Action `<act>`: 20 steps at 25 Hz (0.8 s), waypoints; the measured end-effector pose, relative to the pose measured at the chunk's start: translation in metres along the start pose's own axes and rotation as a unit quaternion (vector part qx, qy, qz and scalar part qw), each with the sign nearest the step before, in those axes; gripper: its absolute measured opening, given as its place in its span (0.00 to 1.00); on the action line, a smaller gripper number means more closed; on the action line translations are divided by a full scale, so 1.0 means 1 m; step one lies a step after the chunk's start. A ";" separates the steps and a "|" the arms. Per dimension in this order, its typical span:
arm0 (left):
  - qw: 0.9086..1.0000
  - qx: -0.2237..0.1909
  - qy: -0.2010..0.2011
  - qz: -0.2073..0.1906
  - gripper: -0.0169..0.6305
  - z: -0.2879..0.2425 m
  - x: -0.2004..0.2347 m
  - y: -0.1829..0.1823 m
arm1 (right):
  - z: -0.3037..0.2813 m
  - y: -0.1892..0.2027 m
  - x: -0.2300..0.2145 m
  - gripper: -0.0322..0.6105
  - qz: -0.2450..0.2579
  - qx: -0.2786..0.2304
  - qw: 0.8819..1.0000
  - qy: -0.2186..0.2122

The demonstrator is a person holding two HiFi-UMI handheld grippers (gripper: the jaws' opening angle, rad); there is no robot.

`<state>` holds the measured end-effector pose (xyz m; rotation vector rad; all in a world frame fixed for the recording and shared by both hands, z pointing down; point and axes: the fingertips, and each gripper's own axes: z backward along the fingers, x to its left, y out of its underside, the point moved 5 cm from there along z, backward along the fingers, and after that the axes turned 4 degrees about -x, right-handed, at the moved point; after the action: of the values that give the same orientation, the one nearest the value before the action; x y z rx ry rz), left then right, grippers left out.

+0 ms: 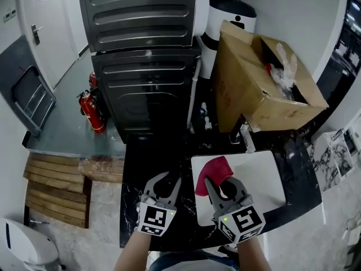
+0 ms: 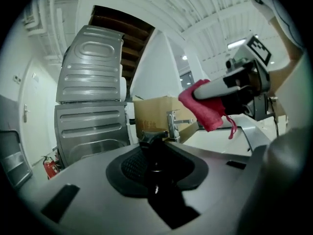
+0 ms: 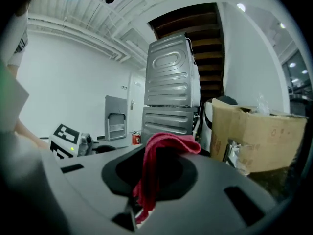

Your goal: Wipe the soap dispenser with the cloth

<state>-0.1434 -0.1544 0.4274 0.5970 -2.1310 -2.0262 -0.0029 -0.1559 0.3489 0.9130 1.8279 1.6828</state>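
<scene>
My left gripper (image 1: 167, 180) is over the black counter, shut on a dark soap dispenser (image 2: 155, 161). The dispenser's pump head (image 2: 148, 138) sticks up between the jaws; in the head view it is lost against the dark counter. My right gripper (image 1: 220, 183) is just to the right, over the near left corner of the white sink (image 1: 259, 179), shut on a red cloth (image 1: 213, 173). The cloth (image 3: 157, 168) drapes over the jaws and hangs down. From the left gripper view, the right gripper (image 2: 230, 86) and the cloth (image 2: 205, 107) hang up to the right, apart from the dispenser.
A chrome faucet (image 1: 246, 138) stands behind the sink, under an open cardboard box (image 1: 265, 89). Stacked grey appliances (image 1: 146, 55) are beyond the counter, with a red fire extinguisher (image 1: 90, 110) beside them. A wooden pallet (image 1: 56, 191) lies on the floor to the left.
</scene>
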 end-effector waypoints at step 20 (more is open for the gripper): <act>0.989 0.024 0.074 -0.125 0.19 0.014 -0.038 -0.007 | -0.039 0.007 0.055 0.13 0.055 0.049 0.983 -0.170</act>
<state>-0.1131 -0.1271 0.4257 1.0338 -2.1130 -1.9810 -0.0664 -0.1405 0.3655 1.2772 1.6643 1.4038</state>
